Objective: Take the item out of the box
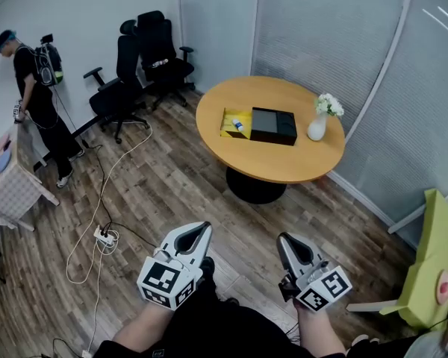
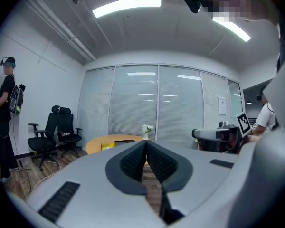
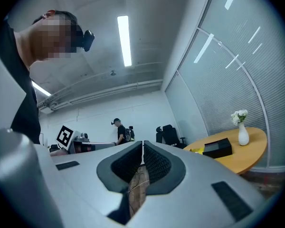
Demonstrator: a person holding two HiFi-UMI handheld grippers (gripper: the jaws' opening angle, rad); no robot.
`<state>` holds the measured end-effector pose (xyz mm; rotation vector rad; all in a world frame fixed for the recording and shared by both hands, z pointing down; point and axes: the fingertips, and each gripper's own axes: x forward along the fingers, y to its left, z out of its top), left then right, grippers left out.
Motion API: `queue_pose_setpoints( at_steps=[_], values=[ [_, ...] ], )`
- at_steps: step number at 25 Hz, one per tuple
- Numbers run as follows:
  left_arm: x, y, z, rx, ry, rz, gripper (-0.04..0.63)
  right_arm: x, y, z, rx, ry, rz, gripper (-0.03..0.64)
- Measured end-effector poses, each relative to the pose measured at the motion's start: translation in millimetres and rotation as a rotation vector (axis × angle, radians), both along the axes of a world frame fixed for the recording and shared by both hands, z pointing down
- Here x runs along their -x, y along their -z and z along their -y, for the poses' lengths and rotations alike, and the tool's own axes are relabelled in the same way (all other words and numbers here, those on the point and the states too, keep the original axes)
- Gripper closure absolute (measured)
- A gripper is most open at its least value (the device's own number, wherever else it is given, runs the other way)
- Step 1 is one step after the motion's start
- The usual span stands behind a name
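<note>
step in hand: the approach; extraction not yet begun. left gripper (image 1: 200, 232) and right gripper (image 1: 286, 242) are held low at the person's waist, well apart from the table (image 1: 284, 166). both pairs of jaws are pressed together with nothing between them (each gripper view confirms this). the black box (image 1: 274, 125) sits on the table near a vase (image 1: 317, 127). the item (image 1: 238, 125), small, white and blue, lies in the yellow tray (image 1: 227, 124) touching the box's left side. judgement: the next move calls for closing on the table, spreading one gripper's jaws and lowering them over the item.
</note>
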<state>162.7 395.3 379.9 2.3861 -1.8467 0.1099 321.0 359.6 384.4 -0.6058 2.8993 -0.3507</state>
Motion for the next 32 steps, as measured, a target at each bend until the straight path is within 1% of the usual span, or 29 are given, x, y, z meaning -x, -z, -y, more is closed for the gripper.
queue_pose_setpoints(
  at_steps=[5, 8, 15, 21, 27, 32],
  values=[
    [11.5, -13.1, 26.2, 0.013, -0.007, -0.023, 0.586, 19.5, -13.4, 19.1, 0.031, 0.023, -0.02, 0.578],
    [27.9, -18.6, 50.0, 0.023, -0.01, -0.03, 0.586, 37.8, -21.0, 42.6, 0.055, 0.027, -0.03, 0.578],
    [98.0, -26.2, 117.9, 0.05, -0.004, -0.039, 0.586, 110.9, -29.1, 110.2, 0.093, 0.051, -0.054, 0.578],
    [166.4, -18.8, 166.8, 0.033, 0.001, -0.051, 0.586, 182.5, -21.4, 158.6, 0.096, 0.071, -0.071, 0.578],
    [221.7, -11.8, 192.1, 0.012, 0.004, -0.071, 0.586, 238.5, -8.5, 188.5, 0.082, 0.076, -0.082, 0.578],
    [254.1, -8.5, 200.3, -0.001, 0.004, -0.081, 0.586, 266.7, -1.3, 198.9, 0.065, 0.069, -0.092, 0.578]
  ],
)
